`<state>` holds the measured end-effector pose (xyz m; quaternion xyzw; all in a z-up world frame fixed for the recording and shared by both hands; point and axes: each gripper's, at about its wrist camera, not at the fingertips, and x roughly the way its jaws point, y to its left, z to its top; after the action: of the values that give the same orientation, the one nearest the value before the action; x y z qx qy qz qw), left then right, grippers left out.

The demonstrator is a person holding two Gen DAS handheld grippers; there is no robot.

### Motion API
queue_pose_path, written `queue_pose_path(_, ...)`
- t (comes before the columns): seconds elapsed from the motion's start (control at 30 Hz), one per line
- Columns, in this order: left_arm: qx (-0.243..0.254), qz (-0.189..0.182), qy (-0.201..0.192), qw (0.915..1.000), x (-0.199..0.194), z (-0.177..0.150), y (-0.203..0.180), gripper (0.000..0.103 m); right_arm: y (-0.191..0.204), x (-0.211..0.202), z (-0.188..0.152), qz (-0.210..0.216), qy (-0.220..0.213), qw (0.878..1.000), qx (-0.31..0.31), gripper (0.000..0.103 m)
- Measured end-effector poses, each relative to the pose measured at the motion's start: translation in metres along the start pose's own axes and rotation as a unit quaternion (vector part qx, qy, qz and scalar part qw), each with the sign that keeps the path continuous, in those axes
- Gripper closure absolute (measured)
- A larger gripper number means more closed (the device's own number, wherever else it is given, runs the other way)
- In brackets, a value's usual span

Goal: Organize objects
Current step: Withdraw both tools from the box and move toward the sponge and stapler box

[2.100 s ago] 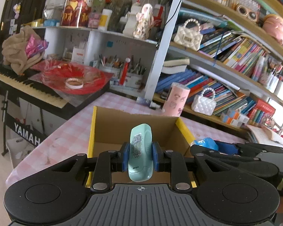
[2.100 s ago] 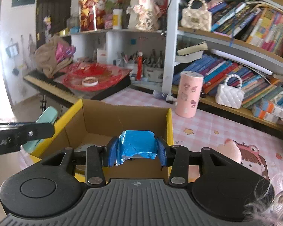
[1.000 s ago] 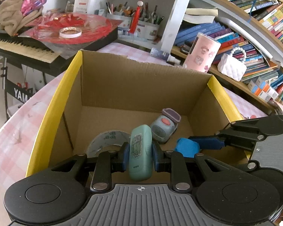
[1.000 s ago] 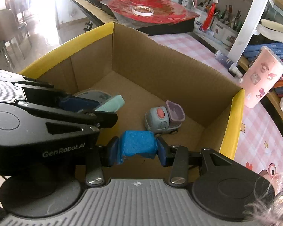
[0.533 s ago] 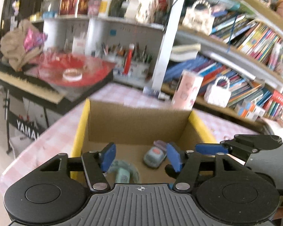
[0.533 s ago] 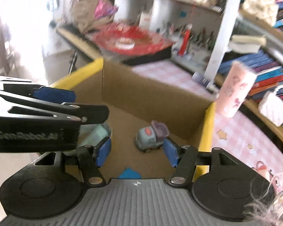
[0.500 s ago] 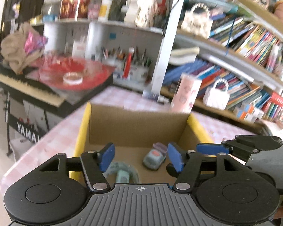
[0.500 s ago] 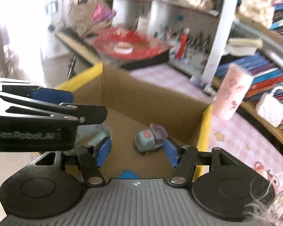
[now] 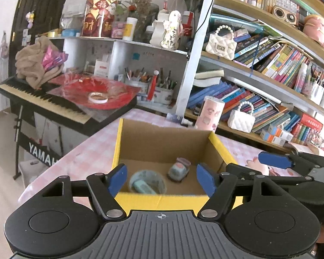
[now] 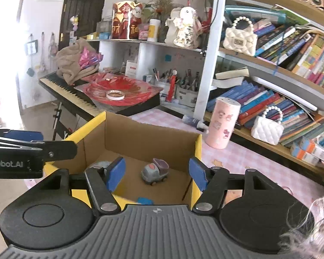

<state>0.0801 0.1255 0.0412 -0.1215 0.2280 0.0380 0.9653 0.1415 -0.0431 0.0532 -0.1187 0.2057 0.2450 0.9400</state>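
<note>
A cluttered study is shown, with a table (image 9: 92, 151) covered in a pink checked cloth. Nearest the cameras, the left gripper (image 9: 162, 180) and the right gripper (image 10: 156, 173) are held above the near edge of a yellow-rimmed cardboard box (image 9: 159, 199). The jaws of both are opening and stand wide, and nothing is gripped between the blue pads (image 9: 117, 178) of either.

Inside the box, a mint-green case (image 9: 141, 186) is seen lying on a grey roll of tape (image 9: 148, 180) at the left of the floor. A grey toy car (image 10: 154, 171) stands near the middle, apart from the tape. A blue object (image 10: 144, 200) is partly seen at the near wall, below the right gripper.

Beyond the box, a pink patterned cylinder (image 10: 223, 123) stands upright on the table. Further back, bookshelves (image 9: 270, 64) and a keyboard (image 9: 43, 99) bearing a red sheet are seen.
</note>
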Motion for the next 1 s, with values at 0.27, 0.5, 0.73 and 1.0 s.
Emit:
queue_pose_path(0.27,0.006,0.018,0.016,0.9997,-0.024,-0.027,0.006,0.023,0.018,-0.028,-0.028,-0.027,0.028,0.999,0.028,0.034)
queue_pose_path(0.5,0.004,0.031,0.043,0.9986,-0.041,-0.051,0.013,0.022,0.038,-0.047,-0.063,-0.058,0.063,0.996,0.035,0.03)
queue_pose_path(0.73,0.016,0.03,0.066,0.9972,-0.056,-0.072,0.013,0.021,0.049,-0.06,-0.086,-0.077,0.082,0.992,0.055,0.029)
queue_pose_path(1.0,0.031,0.016,0.087,0.9956,-0.063,-0.085,0.007,0.02,0.057,-0.076,-0.1,-0.085,0.091,0.991,0.059,0.026)
